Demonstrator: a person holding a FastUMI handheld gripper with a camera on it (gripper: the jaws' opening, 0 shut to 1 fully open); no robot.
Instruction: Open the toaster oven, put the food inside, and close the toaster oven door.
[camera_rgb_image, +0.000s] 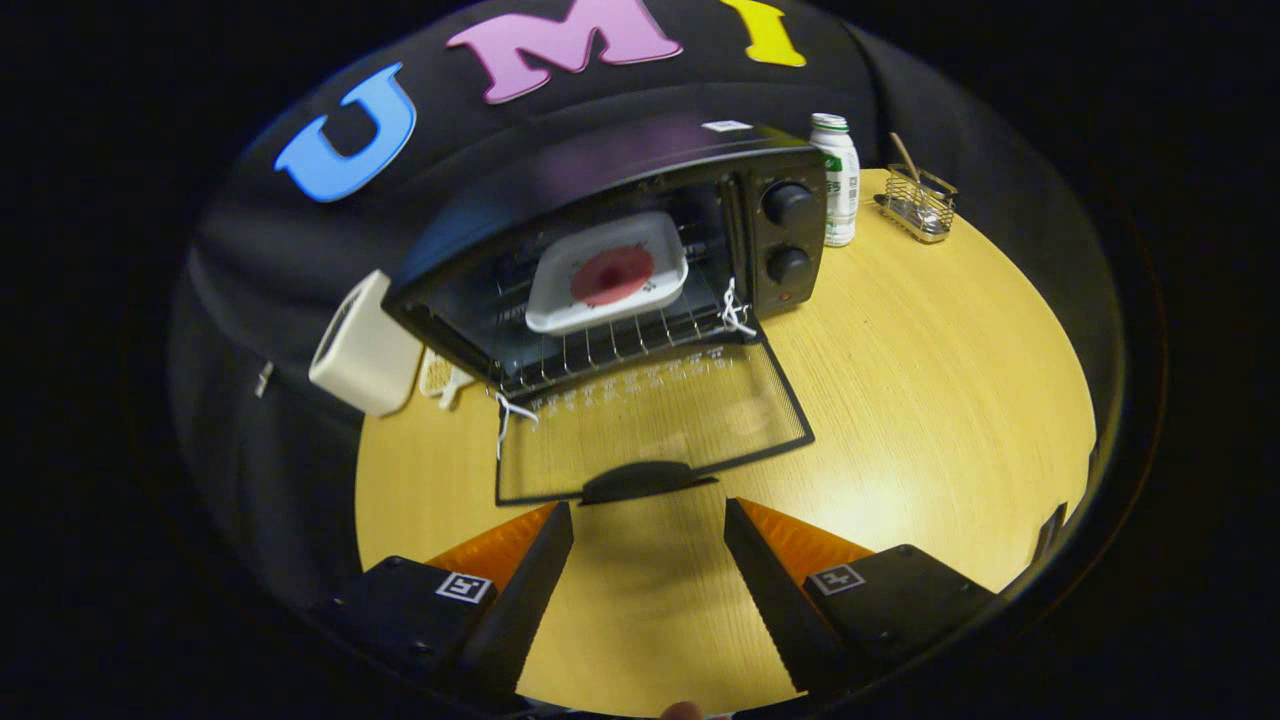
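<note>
A black toaster oven (640, 200) stands on the wooden table with its glass door (650, 420) folded down flat toward me. Inside, on the wire rack (610, 345), lies a white square plate (605, 275) carrying a round red slice of food (612, 275). The door's dark handle (645, 482) sits just ahead of my fingers. My gripper (648, 520) is open, with nothing between its fingers, hovering over the table in front of the door's handle edge.
A cream-coloured box (365, 345) stands left of the oven, with a small pale utensil (445, 380) beside it. To the oven's right are a white bottle (838, 180) and a wire basket (920, 203). Bare table (950, 380) spreads on the right.
</note>
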